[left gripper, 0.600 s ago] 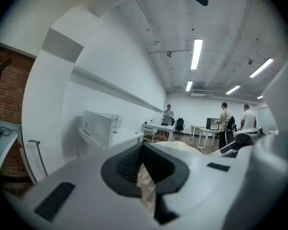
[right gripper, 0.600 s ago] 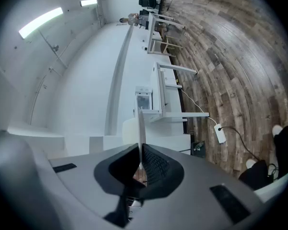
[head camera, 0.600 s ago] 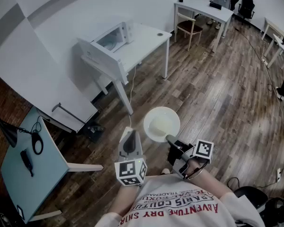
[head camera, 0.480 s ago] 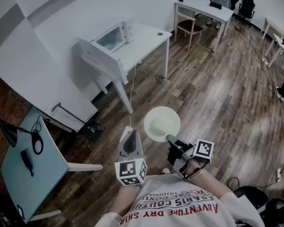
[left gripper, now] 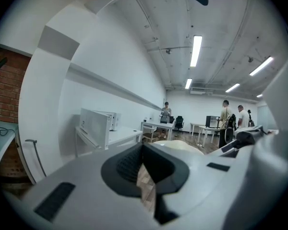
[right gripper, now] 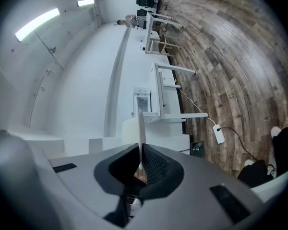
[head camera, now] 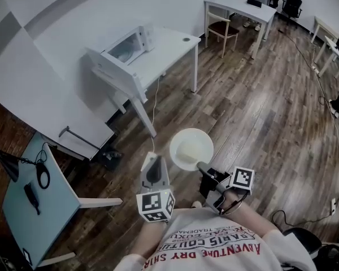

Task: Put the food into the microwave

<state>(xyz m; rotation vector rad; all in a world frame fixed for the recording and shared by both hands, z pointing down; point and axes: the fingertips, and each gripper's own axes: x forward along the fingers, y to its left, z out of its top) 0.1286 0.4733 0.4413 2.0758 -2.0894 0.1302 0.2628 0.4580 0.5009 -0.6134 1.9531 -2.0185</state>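
A white plate (head camera: 191,148) with a pale lump of food (head camera: 187,150) hangs over the wooden floor in front of me. My right gripper (head camera: 203,166) is shut on its near rim. In the right gripper view the plate (right gripper: 140,128) shows edge-on, as a thin white line between the pads. My left gripper (head camera: 152,159) is beside the plate on its left, shut and holding nothing; in its own view (left gripper: 144,147) the jaws meet with only a sliver of floor showing. The white microwave (head camera: 124,51) stands on a white table (head camera: 169,49) ahead, with its door open.
A teal desk (head camera: 22,208) with a lamp and cables is at my left. A low white counter (head camera: 39,95) runs along the wall. Further tables and a chair (head camera: 223,30) stand at the back, and people (left gripper: 228,119) are far across the room. A power strip (right gripper: 218,134) lies on the floor.
The head view has shifted slightly, so the microwave and table sit a little further left and up. Both grippers and the plate keep their places before my body.
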